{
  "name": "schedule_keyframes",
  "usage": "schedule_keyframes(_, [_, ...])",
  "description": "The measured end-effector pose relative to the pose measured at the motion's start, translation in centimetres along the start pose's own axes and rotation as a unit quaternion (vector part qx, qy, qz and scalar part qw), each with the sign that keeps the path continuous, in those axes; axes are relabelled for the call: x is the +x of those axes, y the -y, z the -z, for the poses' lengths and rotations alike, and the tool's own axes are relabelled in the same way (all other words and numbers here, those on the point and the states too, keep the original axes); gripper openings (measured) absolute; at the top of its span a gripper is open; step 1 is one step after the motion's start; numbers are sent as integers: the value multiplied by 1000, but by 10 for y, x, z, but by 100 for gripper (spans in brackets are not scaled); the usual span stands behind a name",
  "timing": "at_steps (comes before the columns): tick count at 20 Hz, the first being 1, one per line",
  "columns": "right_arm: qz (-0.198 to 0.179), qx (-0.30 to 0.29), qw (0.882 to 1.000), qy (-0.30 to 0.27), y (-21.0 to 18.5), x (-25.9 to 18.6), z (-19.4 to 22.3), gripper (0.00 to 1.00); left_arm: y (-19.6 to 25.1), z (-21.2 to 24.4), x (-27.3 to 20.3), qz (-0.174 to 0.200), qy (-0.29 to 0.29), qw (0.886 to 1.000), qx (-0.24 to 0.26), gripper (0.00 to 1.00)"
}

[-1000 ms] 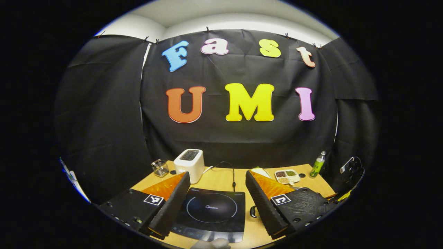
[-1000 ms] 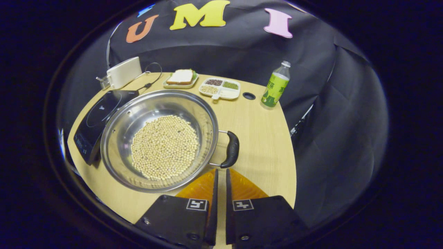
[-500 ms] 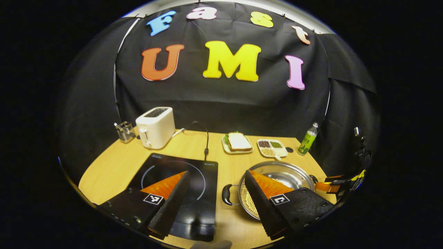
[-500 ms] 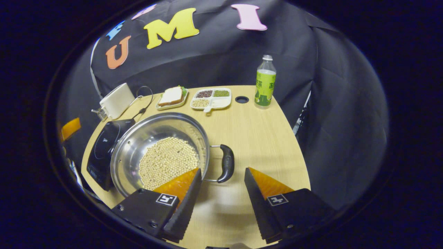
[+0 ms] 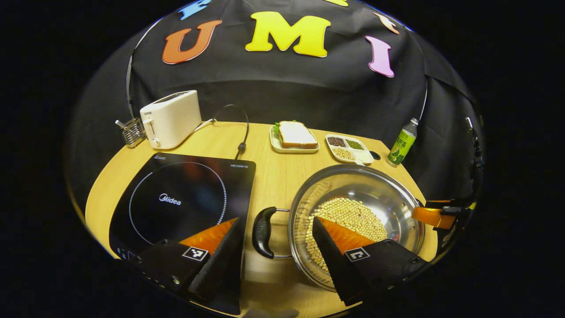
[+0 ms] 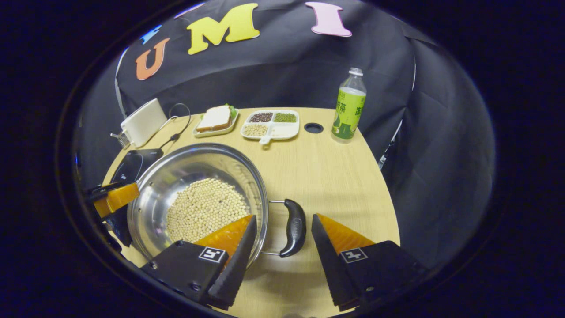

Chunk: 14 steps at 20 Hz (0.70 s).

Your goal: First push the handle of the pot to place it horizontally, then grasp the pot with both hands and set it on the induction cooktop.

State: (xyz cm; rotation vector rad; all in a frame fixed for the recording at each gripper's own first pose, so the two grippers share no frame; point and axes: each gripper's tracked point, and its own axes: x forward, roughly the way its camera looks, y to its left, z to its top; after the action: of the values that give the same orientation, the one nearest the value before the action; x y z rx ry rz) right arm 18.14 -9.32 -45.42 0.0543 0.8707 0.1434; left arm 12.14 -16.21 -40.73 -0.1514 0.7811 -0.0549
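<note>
Since half a second ago we have brought the left gripper (image 5: 277, 240) lower and nearer the pot (image 5: 355, 221), so its black left handle (image 5: 262, 232) now sits in the gap between our wide-open jaws, touched by neither finger. The right gripper (image 6: 282, 236) has likewise edged forward: its jaws stand wide apart, with the pot's right handle (image 6: 295, 227) between them and not yet gripped.

The steel pot, holding a layer of pale soybeans (image 6: 206, 208), rests on the table (image 6: 335, 176) toward its near right part, just beside the right edge of the induction cooktop (image 5: 181, 201) and not on it. The two handles lie roughly in line across the pot, one toward each gripper.

In the right gripper view we see the tip of the left gripper at the pot's far rim; in the left gripper view the right gripper's tip shows at the pot's right rim.

Along the table's far edge stand a white toaster (image 5: 171, 118) at the left corner with a small wire basket (image 5: 131, 131) beside it, a plate with a sandwich (image 5: 295, 136), a divided dish of grains (image 5: 348, 148), and a green bottle (image 5: 402, 143) at the right corner.
</note>
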Motion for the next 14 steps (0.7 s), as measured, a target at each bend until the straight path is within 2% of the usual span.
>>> schedule_keyframes(6, [-6,-8,1000,-15,-4,11,3,80,3,14,21,-8,-28,1000,-4,96])
schedule_keyframes(11, [1,-3,999,-38,-4,21,11,80,3,16,27,-28,-33,999,26,95])
schedule_keyframes(13, [8,-4,999,-49,-2,26,15,80,2,18,27,-35,-37,998,34,100])
schedule_keyframes(14, [11,-2,999,-53,-2,27,15,80,1,19,28,-42,-41,998,38,96])
